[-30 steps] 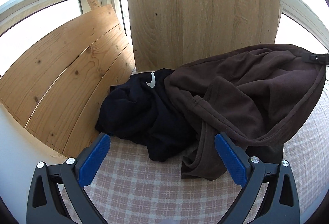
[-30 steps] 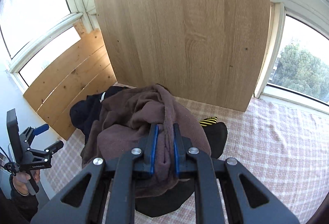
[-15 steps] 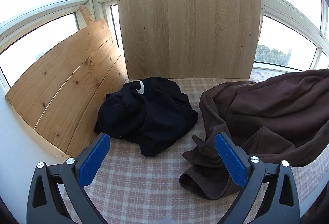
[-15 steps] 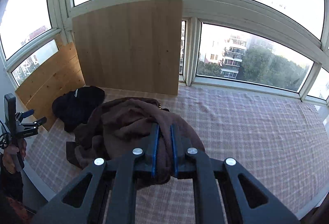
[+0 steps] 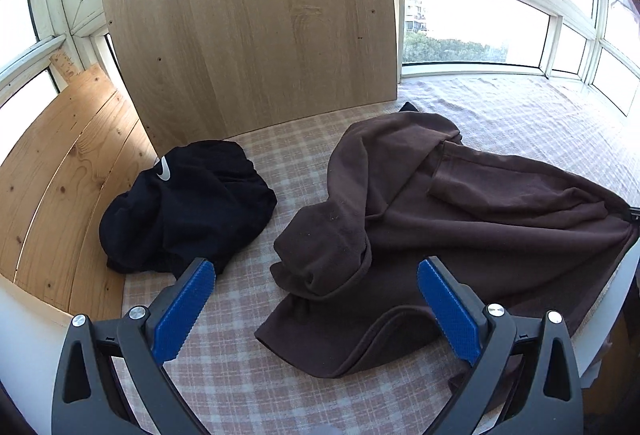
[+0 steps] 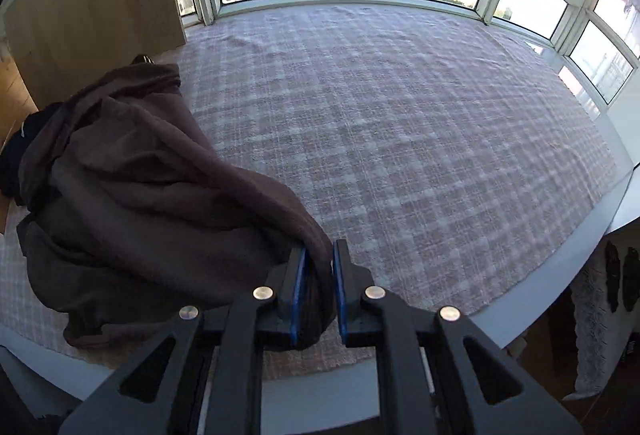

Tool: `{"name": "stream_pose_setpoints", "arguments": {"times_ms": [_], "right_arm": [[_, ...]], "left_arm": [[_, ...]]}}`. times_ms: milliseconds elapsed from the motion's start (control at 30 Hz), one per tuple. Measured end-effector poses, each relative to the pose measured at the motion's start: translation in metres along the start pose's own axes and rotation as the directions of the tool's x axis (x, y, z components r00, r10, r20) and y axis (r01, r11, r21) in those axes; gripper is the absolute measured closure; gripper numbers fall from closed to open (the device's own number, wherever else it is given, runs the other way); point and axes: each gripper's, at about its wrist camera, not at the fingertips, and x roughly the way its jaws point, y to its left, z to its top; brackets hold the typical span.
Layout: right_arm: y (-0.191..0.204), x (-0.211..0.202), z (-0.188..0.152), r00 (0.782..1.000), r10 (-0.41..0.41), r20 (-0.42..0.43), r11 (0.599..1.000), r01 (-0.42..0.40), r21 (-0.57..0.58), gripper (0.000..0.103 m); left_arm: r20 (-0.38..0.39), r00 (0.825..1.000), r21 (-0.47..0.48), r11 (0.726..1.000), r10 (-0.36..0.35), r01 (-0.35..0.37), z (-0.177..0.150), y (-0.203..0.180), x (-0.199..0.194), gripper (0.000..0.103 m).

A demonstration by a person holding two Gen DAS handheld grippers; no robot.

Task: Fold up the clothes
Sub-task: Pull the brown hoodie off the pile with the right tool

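A brown fleece garment point(image 5: 460, 211) lies crumpled on the checked cloth surface point(image 5: 248, 367), stretched out toward the right. My right gripper point(image 6: 319, 259) is shut on a bunched edge of this brown garment point(image 6: 132, 195) near the front rim. A black garment point(image 5: 188, 203) with a white logo sits in a heap at the left, apart from the brown one. Over the near edge of the cloth my left gripper point(image 5: 316, 291) stands open, nothing between its blue pads point(image 5: 182, 311); the brown garment's near fold lies just beyond and below them.
A tall wooden board point(image 5: 256, 27) leans against the window at the back, and a slatted wooden panel point(image 5: 52, 171) walls the left side. The checked cloth point(image 6: 400, 139) spreads wide to the right. The front rim point(image 6: 560, 267) of the platform drops off.
The right gripper has dragged the brown garment off the black one and to the right, lowering it onto the cloth. The left gripper stayed open and shifted sideways.
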Motion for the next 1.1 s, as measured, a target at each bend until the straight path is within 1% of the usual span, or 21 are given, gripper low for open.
{"name": "stream_pose_setpoints", "arguments": {"times_ms": [67, 133, 167, 200, 267, 333, 400, 500, 533, 600, 667, 700, 733, 767, 833, 900, 967, 1000, 1033, 1067, 1100], "right_arm": [[0.003, 0.001, 0.003, 1.000, -0.002, -0.006, 0.999, 0.002, -0.033, 0.087], [0.016, -0.007, 0.017, 0.999, -0.010, 0.051, 0.992, 0.016, -0.124, 0.084], [0.026, -0.012, 0.026, 0.996, -0.007, 0.089, 0.983, 0.023, -0.181, 0.074], [0.035, -0.018, 0.035, 0.992, 0.002, 0.127, 0.971, 0.029, -0.237, 0.058], [0.054, -0.028, 0.054, 0.981, 0.037, 0.188, 0.938, 0.030, -0.344, 0.043], [0.068, -0.029, 0.080, 0.973, 0.087, 0.214, 0.902, 0.014, -0.432, 0.041], [0.086, -0.022, 0.097, 0.970, 0.149, 0.190, 0.841, -0.024, -0.540, 0.021], [0.116, -0.002, 0.110, 0.962, 0.232, 0.148, 0.724, -0.069, -0.686, 0.021], [0.125, 0.007, 0.110, 0.962, 0.237, 0.139, 0.688, -0.065, -0.723, 0.021], [0.143, 0.032, 0.117, 0.967, 0.222, 0.120, 0.643, -0.053, -0.764, 0.021], [0.158, 0.059, 0.130, 0.970, 0.233, 0.070, 0.629, -0.095, -0.772, 0.021], [0.163, 0.069, 0.137, 0.966, 0.258, 0.025, 0.628, -0.148, -0.764, 0.021], [0.167, 0.076, 0.143, 0.954, 0.297, -0.036, 0.626, -0.223, -0.748, 0.021], [0.171, 0.083, 0.148, 0.936, 0.338, -0.100, 0.620, -0.301, -0.725, 0.021], [0.181, 0.093, 0.154, 0.899, 0.393, -0.194, 0.595, -0.409, -0.692, 0.021], [0.193, 0.098, 0.153, 0.900, 0.391, -0.193, 0.575, -0.403, -0.712, 0.021], [0.202, 0.105, 0.149, 0.914, 0.361, -0.183, 0.564, -0.370, -0.738, 0.021], [0.204, 0.108, 0.148, 0.911, 0.358, -0.204, 0.556, -0.383, -0.737, 0.027], [0.205, 0.111, 0.146, 0.892, 0.377, -0.249, 0.548, -0.431, -0.717, 0.042], [0.201, 0.110, 0.146, 0.880, 0.394, -0.267, 0.549, -0.458, -0.699, 0.097], [0.197, 0.107, 0.145, 0.873, 0.407, -0.270, 0.554, -0.471, -0.686, 0.097]], "left_arm": [[-0.007, 1.000, -0.006, 1.000, 0.022, -0.022, -0.004, -0.002, -0.003, 0.001], [-0.019, 0.999, -0.023, 0.998, 0.051, -0.051, -0.009, 0.000, -0.004, 0.001], [-0.028, 0.998, -0.042, 0.997, 0.064, -0.065, -0.013, 0.002, -0.004, 0.001], [-0.037, 0.996, -0.062, 0.995, 0.076, -0.078, -0.016, 0.003, -0.005, 0.001], [-0.058, 0.993, -0.107, 0.988, 0.105, -0.110, -0.023, 0.005, -0.006, 0.001], [-0.076, 0.987, -0.154, 0.977, 0.139, -0.149, -0.029, 0.005, -0.008, 0.001], [-0.100, 0.983, -0.202, 0.964, 0.156, -0.174, -0.035, 0.004, -0.009, 0.001], [-0.124, 0.976, -0.246, 0.948, 0.178, -0.205, -0.037, -0.006, -0.007, 0.001], [-0.126, 0.975, -0.255, 0.943, 0.185, -0.212, -0.037, -0.011, -0.006, 0.001], [-0.130, 0.972, -0.268, 0.937, 0.196, -0.225, -0.035, -0.022, -0.004, 0.001], [-0.139, 0.969, -0.271, 0.933, 0.207, -0.238, -0.031, -0.032, -0.001, 0.001], [-0.143, 0.966, -0.266, 0.932, 0.215, -0.247, -0.029, -0.036, 0.000, 0.001], [-0.149, 0.963, -0.260, 0.931, 0.224, -0.256, -0.027, -0.039, 0.001, 0.001], [-0.154, 0.960, -0.254, 0.930, 0.232, -0.266, -0.025, -0.041, 0.002, 0.001], [-0.156, 0.958, -0.245, 0.930, 0.240, -0.273, -0.022, -0.040, 0.004, 0.001], [-0.160, 0.955, -0.237, 0.930, 0.248, -0.281, -0.019, -0.037, 0.008, 0.001], [-0.171, 0.951, -0.235, 0.927, 0.256, -0.292, -0.017, -0.032, 0.013, 0.001], [-0.172, 0.951, -0.238, 0.926, 0.259, -0.295, -0.016, -0.029, 0.014, 0.001], [-0.173, 0.950, -0.241, 0.924, 0.261, -0.298, -0.016, -0.025, 0.016, 0.001], [-0.173, 0.950, -0.246, 0.922, 0.261, -0.298, -0.016, -0.022, 0.017, 0.001], [-0.175, 0.950, -0.252, 0.922, 0.257, -0.296, -0.017, -0.018, 0.019, 0.001]]}}
